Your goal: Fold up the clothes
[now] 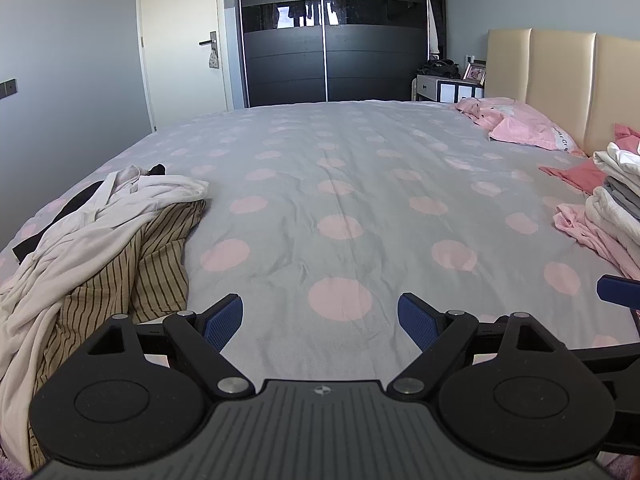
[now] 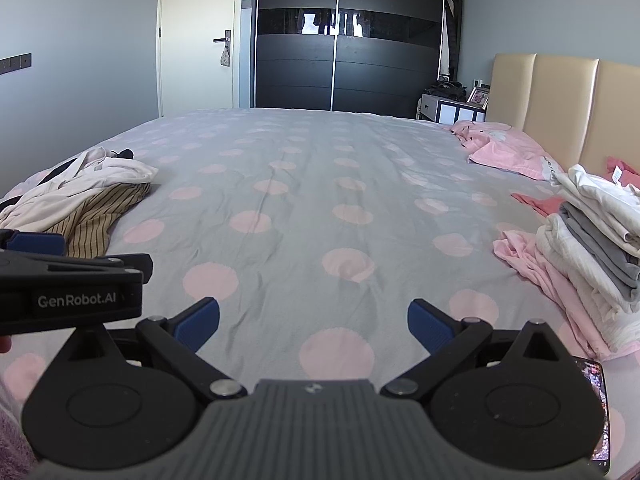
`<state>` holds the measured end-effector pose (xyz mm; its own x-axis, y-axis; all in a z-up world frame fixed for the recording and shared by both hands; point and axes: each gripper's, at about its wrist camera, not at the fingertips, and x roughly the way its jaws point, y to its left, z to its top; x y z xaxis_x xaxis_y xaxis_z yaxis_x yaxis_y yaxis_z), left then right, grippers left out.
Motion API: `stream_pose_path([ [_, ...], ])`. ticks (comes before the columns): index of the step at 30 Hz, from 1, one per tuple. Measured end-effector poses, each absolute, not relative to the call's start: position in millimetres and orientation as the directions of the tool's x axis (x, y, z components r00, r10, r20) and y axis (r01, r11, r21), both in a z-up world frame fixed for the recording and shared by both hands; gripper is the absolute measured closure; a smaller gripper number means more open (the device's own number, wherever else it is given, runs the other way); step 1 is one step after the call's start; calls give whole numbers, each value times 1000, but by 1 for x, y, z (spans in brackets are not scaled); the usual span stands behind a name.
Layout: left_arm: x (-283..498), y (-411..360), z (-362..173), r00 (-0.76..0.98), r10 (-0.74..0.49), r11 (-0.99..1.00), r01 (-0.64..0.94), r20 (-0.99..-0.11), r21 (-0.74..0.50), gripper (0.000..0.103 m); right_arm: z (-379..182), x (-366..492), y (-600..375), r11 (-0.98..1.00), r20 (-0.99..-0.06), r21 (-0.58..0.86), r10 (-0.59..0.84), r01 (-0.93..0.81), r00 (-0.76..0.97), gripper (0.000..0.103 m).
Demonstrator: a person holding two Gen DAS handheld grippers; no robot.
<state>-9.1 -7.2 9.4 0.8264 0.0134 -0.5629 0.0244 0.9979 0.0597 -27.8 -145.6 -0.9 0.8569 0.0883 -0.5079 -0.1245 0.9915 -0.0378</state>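
A heap of unfolded clothes lies on the left of the bed: a cream garment [image 1: 100, 216] [image 2: 92, 178] over a tan striped one [image 1: 120, 276] [image 2: 100, 210], with something black under them. A stack of folded white and grey clothes [image 1: 618, 196] [image 2: 592, 236] sits at the right on pink garments [image 2: 532, 264]. My left gripper [image 1: 320, 322] is open and empty, low over the bedspread near its front edge. My right gripper [image 2: 314, 324] is open and empty beside it; the left gripper's body [image 2: 72, 284] shows at the left of the right wrist view.
The grey bedspread with pink dots [image 1: 340, 200] [image 2: 320, 200] spreads ahead. A pink pillow [image 1: 520, 124] [image 2: 508, 152] lies by the beige headboard [image 1: 560, 80]. A phone [image 2: 598, 412] lies at the bed's near right. A dark wardrobe [image 1: 332, 32] and door stand behind.
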Motion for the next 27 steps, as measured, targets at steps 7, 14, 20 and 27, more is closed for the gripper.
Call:
stream_pose_path([
  [7, -9, -8, 9, 826, 14, 998, 25, -563, 61, 18, 0, -27, -145, 991, -509, -39, 88, -125, 856, 2],
  [14, -11, -8, 9, 825, 13, 998, 27, -566, 63, 18, -1, -27, -145, 991, -513, -38, 92, -129, 853, 2],
  [20, -11, -8, 9, 824, 12, 998, 29, -567, 62, 18, -1, -27, -146, 991, -513, -39, 92, -130, 853, 2],
  [27, -11, -8, 9, 824, 10, 998, 30, -567, 62, 18, -1, -29, -145, 991, -513, -40, 93, -131, 853, 2],
])
